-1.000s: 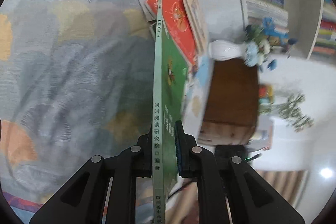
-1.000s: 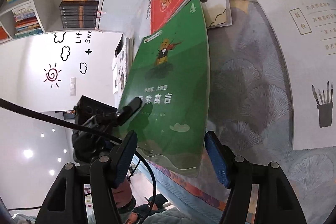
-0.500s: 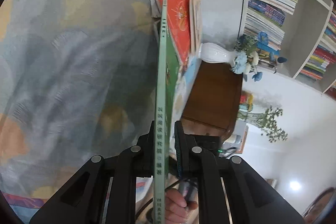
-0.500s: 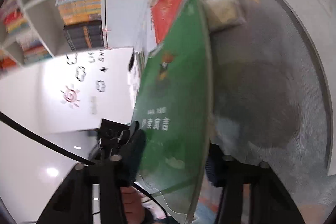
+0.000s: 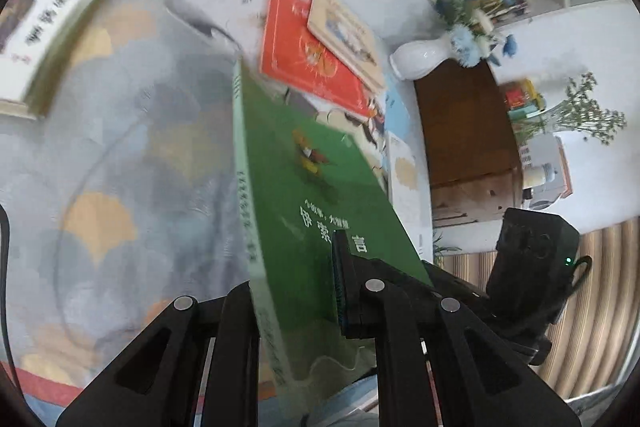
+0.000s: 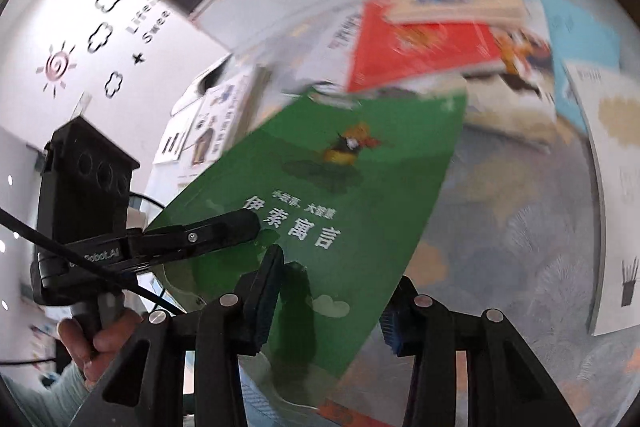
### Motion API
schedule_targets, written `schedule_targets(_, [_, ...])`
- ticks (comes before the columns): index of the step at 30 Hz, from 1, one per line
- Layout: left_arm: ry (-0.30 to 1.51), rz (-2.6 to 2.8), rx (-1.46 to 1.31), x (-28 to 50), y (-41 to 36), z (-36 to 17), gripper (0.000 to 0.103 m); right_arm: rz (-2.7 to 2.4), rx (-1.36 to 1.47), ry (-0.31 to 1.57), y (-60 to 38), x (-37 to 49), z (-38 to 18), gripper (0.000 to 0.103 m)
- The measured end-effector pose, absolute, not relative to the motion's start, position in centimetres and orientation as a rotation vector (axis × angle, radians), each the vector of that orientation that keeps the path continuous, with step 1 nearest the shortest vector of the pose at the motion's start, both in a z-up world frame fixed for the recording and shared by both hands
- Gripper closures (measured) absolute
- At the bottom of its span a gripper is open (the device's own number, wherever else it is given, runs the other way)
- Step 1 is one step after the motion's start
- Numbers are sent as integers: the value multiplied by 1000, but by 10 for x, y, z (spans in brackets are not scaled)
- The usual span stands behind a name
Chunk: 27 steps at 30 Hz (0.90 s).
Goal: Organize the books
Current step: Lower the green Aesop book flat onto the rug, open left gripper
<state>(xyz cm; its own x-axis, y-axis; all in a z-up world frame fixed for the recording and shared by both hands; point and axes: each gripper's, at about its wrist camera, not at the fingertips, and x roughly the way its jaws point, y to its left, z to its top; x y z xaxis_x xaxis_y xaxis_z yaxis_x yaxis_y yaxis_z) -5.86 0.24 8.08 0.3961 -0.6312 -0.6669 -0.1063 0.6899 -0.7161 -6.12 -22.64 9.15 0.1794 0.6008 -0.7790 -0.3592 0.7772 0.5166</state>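
Tilted over since the earlier frame, the green book (image 5: 320, 195) now shows its cover, raised off the patterned cloth (image 5: 120, 147). The left gripper (image 5: 298, 291) has its jaws clamped on the spine edge. The right gripper (image 6: 328, 303) has just been closing its jaws around the book's lower edge; contact cannot be told.

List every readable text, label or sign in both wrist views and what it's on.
"伊索寓言": front cover of the green book.
"Life" and "Swee", both cut off: white wall, beside the sun and cloud decals.
"obotAI", its start hidden: body of the left gripper.
Too blurred to read: the green book's small subtitle and spine text, the red book, the white book and the page with a brush pot.
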Motion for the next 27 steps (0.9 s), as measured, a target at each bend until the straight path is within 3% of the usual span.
schedule_targets(14, [918,-239,-798,-76,163,118,91,850,14,1053,-56,-41,152,60])
schedule_targets(27, [952,-98,-817,-27,249,70,89,829,-32,1182,63,30,94,57])
